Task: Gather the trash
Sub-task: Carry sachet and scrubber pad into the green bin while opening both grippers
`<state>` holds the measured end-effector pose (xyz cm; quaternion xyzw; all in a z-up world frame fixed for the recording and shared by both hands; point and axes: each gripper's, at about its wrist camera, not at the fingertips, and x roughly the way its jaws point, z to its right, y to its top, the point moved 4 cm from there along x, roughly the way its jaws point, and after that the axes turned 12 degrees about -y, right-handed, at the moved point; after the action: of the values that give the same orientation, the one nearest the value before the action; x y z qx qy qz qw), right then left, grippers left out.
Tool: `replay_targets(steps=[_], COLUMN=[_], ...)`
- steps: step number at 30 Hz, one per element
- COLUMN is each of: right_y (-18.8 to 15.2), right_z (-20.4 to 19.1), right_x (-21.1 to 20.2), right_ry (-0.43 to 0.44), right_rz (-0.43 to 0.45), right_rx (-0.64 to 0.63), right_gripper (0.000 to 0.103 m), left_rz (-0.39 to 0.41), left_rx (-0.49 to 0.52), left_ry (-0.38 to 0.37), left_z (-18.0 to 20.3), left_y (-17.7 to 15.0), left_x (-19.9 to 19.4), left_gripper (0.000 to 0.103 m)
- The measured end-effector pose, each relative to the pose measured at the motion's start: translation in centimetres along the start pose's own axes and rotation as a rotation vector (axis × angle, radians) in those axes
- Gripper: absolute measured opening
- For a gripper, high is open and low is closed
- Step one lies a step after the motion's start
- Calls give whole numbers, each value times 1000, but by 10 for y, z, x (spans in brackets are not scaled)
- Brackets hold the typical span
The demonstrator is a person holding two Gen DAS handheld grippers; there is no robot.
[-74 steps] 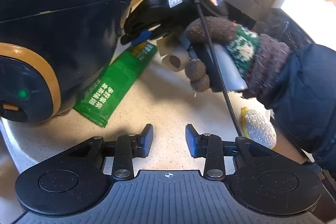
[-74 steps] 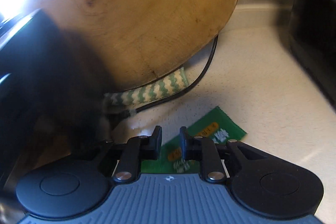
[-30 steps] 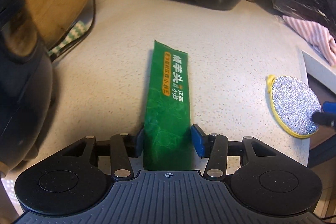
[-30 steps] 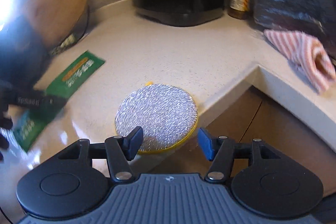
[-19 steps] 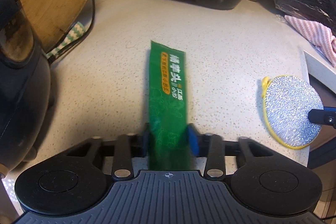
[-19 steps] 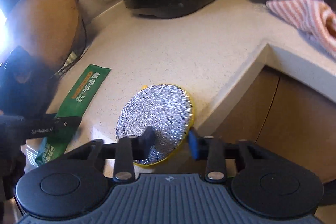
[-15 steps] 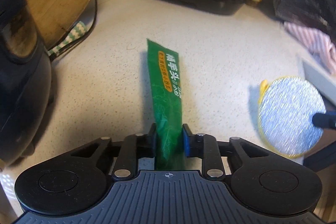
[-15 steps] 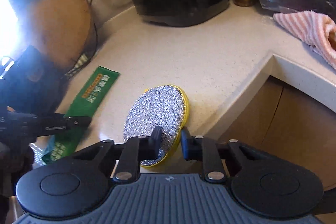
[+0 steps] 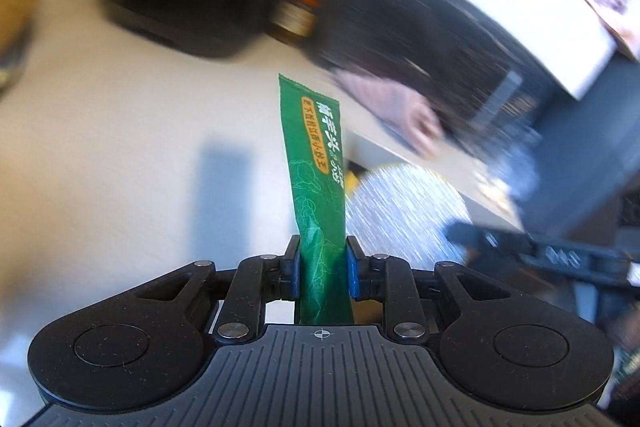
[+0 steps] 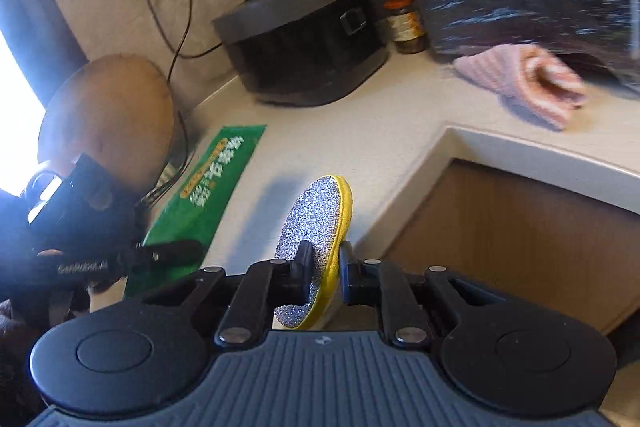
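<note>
1. Your left gripper (image 9: 323, 273) is clamped on the near end of the green wrapper (image 9: 318, 183), which stands up and away from its blue pads, raised off the countertop (image 9: 120, 147).
2. Your right gripper (image 10: 323, 277) is pinched on the edge of the silver scouring pad (image 10: 314, 227), held tilted on edge above the countertop's front corner.
3. On the countertop behind both sit a black cooker (image 10: 304, 43), a small jar (image 10: 406, 21) and a pink striped cloth (image 10: 528, 83).
</note>
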<state>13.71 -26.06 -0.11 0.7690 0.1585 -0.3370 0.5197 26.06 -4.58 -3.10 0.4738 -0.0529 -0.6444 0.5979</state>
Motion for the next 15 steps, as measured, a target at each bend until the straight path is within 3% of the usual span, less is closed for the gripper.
replay_targets(steps=[3, 9, 11, 13, 15], right_y=[-10, -63, -85, -106, -125], right_z=[36, 120, 147, 170, 187], right_x=[-19, -30, -23, -14, -5], right_ry=[-21, -95, -123, -126, -134], right_rz=[19, -36, -84, -139, -184], right_rx=[23, 89, 131, 177, 203], right_gripper=[13, 13, 13, 13, 13], left_rz=[-89, -337, -426, -503, -560], left_rx=[8, -123, -237, -414, -569], left_ry=[-58, -33, -19, -26, 22], left_z=[38, 62, 45, 18, -14], left_y=[-29, -95, -120, -147, -176], left_x=[22, 94, 127, 165, 204], left_gripper=[25, 26, 25, 26, 26])
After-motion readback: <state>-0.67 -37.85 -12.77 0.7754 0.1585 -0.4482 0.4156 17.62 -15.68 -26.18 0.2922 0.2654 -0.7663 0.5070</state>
